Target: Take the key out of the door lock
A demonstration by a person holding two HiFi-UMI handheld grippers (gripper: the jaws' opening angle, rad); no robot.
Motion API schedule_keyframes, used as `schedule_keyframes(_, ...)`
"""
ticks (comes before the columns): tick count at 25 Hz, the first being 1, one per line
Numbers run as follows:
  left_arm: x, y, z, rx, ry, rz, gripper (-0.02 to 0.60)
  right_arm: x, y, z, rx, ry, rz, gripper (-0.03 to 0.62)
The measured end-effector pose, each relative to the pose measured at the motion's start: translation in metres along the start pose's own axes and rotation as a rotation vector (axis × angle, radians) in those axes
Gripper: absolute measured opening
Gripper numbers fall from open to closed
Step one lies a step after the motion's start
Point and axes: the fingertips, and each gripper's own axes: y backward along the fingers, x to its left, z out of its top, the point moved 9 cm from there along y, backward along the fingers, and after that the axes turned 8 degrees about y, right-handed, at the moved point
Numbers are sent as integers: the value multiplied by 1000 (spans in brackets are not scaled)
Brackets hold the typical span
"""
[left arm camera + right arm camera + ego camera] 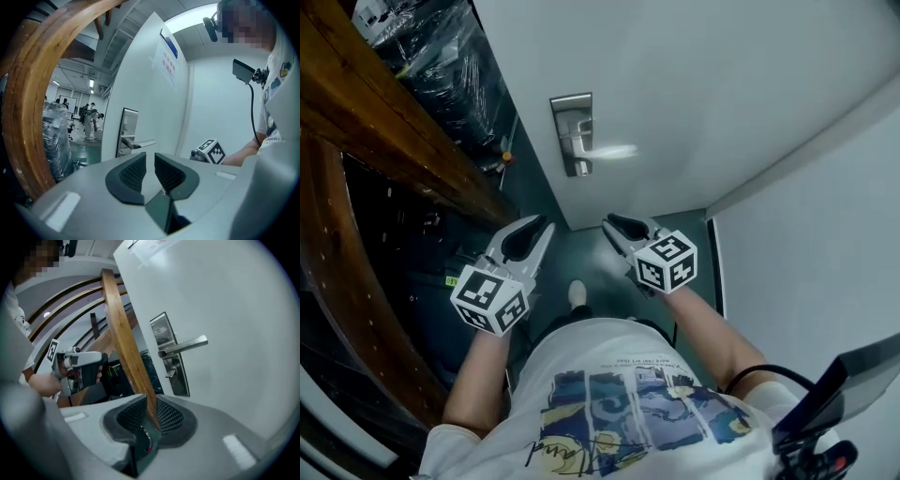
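The white door (694,84) carries a steel lock plate (571,131) with a lever handle (614,151). In the right gripper view a small key (171,372) sticks out of the lock plate (172,362) just below the lever handle (185,346). Both grippers hang short of the door at about waist height, well apart from the lock. My left gripper (540,228) (150,158) has its jaws a narrow gap apart with nothing between them. My right gripper (611,226) (151,401) is the same, slightly parted and holding nothing.
A curved wooden beam (384,122) runs along the left, with plastic-wrapped goods (441,56) behind it. A white wall (825,234) meets the door at the right. My shoe (577,292) stands on the green floor (581,246). Distant people (91,123) stand in the hall.
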Motion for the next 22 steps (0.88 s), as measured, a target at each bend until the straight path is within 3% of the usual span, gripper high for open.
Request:
schedule_keyframes(7,46,-19,14,14,-34,-32,97,-22,-41,3,-42,-155,-50,67)
schedule_keyframes(17,106,-63,64,-14,-85,-87,219,-36,-64,7,-48,-214,-93,91)
schedule_keyframes(22,129,-87,88,-20,-97,-143,318,-41,-70,4,-64,-292,-68,106)
